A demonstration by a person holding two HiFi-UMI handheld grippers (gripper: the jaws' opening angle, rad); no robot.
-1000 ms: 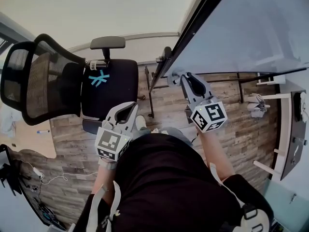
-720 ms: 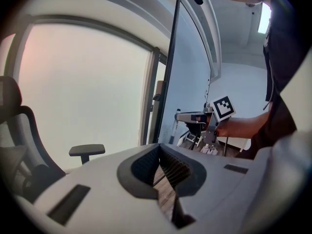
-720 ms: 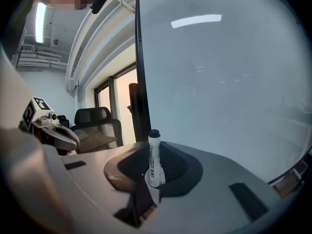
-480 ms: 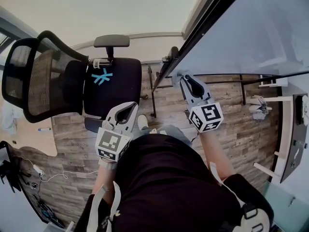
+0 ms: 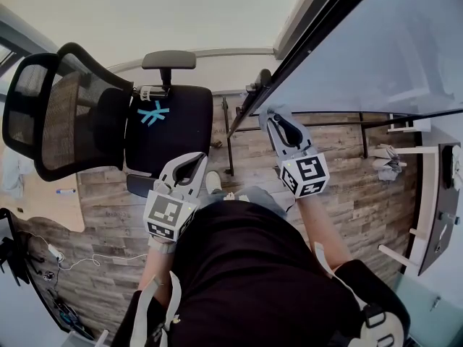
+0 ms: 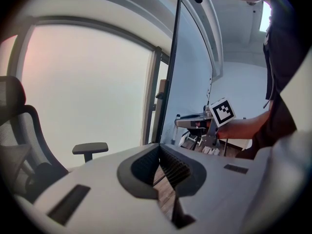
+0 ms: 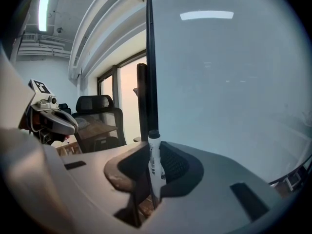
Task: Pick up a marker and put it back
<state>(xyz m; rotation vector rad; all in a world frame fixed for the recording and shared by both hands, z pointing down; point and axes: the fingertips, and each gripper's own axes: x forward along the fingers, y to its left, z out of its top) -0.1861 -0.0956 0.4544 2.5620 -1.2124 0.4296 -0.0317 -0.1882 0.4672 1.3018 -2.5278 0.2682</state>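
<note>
We see the right tool [image 7: 148,149] clamped on the marker [image 7: 155,168]. In the right gripper view its jaws press on the white barrel from both sides, and the marker stands upright between them with its black cap [image 7: 153,133] on top. The cap sits just at the dark edge of the whiteboard [image 7: 229,82], which fills the centre and right of that view. In the head view the same tool reaches up from the middle of the frame to the lower black edge of the board, which slants across the upper right. We cannot make out the marker itself there. The left tool [image 6: 159,147] is lower and further left in the head view, well apart from the board. Its jaws are together at the tips with nothing between them, and only the wooden floor [image 5: 347,186] shows through the gap behind the tips. At the upper left of the head view stands a black office chair [image 5: 166,129] with a mesh back and a light blue star-shaped mark [image 5: 153,114] on its seat.
</note>
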